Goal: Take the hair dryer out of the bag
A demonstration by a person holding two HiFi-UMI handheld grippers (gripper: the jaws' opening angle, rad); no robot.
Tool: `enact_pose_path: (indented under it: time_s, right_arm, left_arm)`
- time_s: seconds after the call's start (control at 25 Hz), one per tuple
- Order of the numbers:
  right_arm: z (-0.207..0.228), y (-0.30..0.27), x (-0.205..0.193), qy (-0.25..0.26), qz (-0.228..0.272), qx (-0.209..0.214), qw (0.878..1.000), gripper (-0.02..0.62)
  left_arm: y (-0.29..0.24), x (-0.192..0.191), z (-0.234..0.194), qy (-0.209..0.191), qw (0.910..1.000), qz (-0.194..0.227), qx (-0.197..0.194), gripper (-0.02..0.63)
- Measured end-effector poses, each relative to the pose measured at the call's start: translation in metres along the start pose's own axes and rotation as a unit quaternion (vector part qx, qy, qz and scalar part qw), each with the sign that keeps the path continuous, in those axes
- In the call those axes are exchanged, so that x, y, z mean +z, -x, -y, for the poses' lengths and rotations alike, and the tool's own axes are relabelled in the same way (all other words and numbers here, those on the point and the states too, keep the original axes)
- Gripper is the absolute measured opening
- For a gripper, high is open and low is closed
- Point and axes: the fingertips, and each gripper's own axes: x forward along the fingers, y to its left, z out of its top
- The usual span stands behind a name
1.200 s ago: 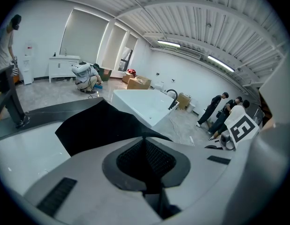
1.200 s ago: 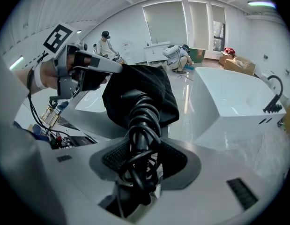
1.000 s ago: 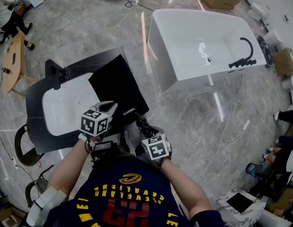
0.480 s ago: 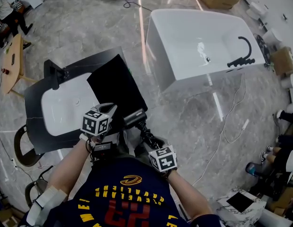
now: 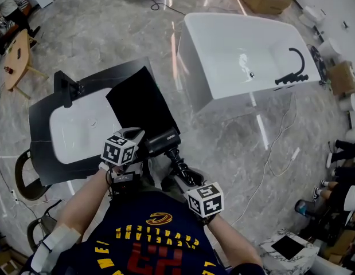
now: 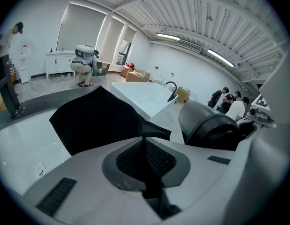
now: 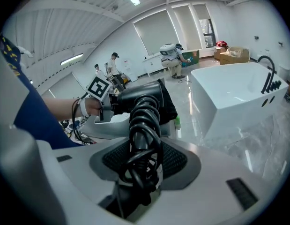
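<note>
The black hair dryer (image 5: 163, 140) is out in the open at the near edge of the black bag (image 5: 141, 105), which lies on a basin top. A coiled cord is wrapped round its handle (image 5: 178, 166). My right gripper (image 5: 187, 178) is shut on that handle; in the right gripper view the handle (image 7: 144, 125) sits between the pads and the dryer's head (image 7: 137, 93) points away. My left gripper (image 5: 135, 136) is shut on the bag's near edge; in the left gripper view the bag (image 6: 100, 118) runs as a thin fold into the closed jaws, with the dryer (image 6: 212, 125) at the right.
The bag rests on a black-rimmed white basin (image 5: 80, 128). A white bathtub (image 5: 240, 50) with a black faucet (image 5: 292, 69) stands to the right on the marble floor. A cable (image 5: 269, 159) trails across the floor. A chair (image 5: 28, 179) is at the left; people stand at the edges.
My right gripper has drawn back toward my body and risen, pulling the hair dryer out of the bag until its head shows. The left gripper has stayed on the bag's edge.
</note>
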Motion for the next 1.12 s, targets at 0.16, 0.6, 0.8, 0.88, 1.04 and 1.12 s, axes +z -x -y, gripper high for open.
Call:
enact_pose_path:
  time_s: [0.16, 0.6, 0.8, 0.88, 1.04, 1.12]
  right_arm:
    - [0.002, -0.001, 0.027, -0.005, 0.02, 0.004, 1.0, 0.196]
    - [0.011, -0.055, 0.102, 0.005, 0.034, 0.006, 0.999, 0.196]
    - [0.011, -0.09, 0.128, 0.009, 0.029, 0.0, 1.0, 0.196]
    - [0.011, -0.105, 0.136, 0.014, 0.026, -0.003, 1.0, 0.196]
    - [0.014, -0.137, 0.149, 0.012, 0.018, -0.014, 1.0, 0.196]
    - [0.017, -0.152, 0.152, 0.005, 0.014, -0.025, 1.0, 0.196]
  left_arm:
    - [-0.007, -0.001, 0.011, -0.008, 0.9997, 0.0, -0.023, 0.021]
    - [-0.007, -0.019, 0.026, -0.057, 0.9967, -0.025, -0.052, 0.115]
    - [0.003, -0.025, 0.029, -0.091, 0.994, -0.033, -0.052, 0.127]
    - [0.012, -0.021, 0.025, -0.079, 0.9956, -0.018, -0.047, 0.127]
    - [0.039, -0.013, 0.012, -0.052, 0.9978, 0.019, -0.035, 0.127]
    - [0.055, -0.01, 0.003, -0.039, 0.9982, 0.037, -0.026, 0.127]
